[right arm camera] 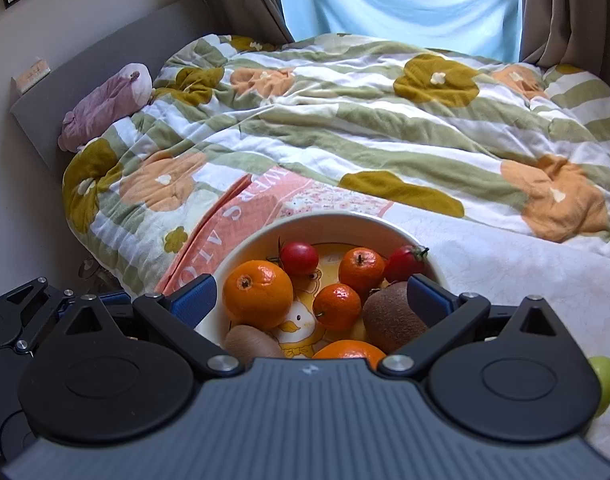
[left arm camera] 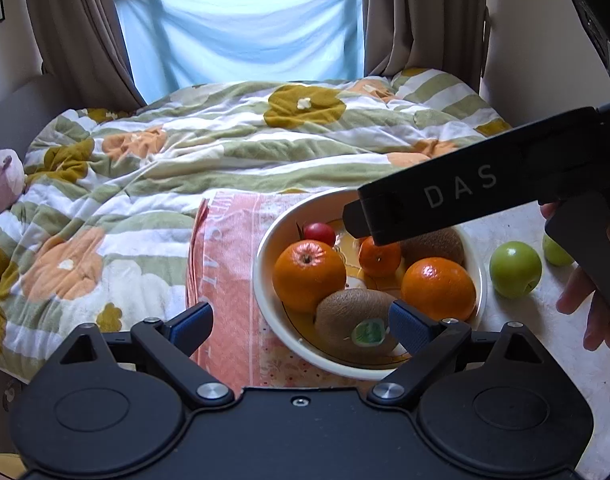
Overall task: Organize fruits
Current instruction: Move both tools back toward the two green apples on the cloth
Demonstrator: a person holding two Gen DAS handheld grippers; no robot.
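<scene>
A cream bowl [left arm camera: 261, 280] sits on a pink towel [left arm camera: 225, 264]; it holds oranges [left arm camera: 309, 276], kiwis [left arm camera: 355, 330], a mandarin [left arm camera: 379, 258] and a red tomato [left arm camera: 319, 232]. My left gripper [left arm camera: 301, 322] is open and empty at the bowl's near rim. My right gripper [right arm camera: 311, 298] is open and empty, hovering over the bowl [right arm camera: 329, 222], above oranges [right arm camera: 258, 294], mandarins [right arm camera: 337, 306], tomatoes [right arm camera: 299, 258] and a kiwi [right arm camera: 391, 316]. Its black body [left arm camera: 465, 188] shows in the left wrist view. Two green apples [left arm camera: 515, 269] lie on the white cloth right of the bowl.
A floral quilt [left arm camera: 185, 152] covers the bed behind the bowl. A purple plush toy [right arm camera: 105, 106] lies by the grey headboard [right arm camera: 105, 64]. Curtains and a blue sheet [left arm camera: 241, 28] hang at the window. A green apple [right arm camera: 607, 380] peeks out at the right edge.
</scene>
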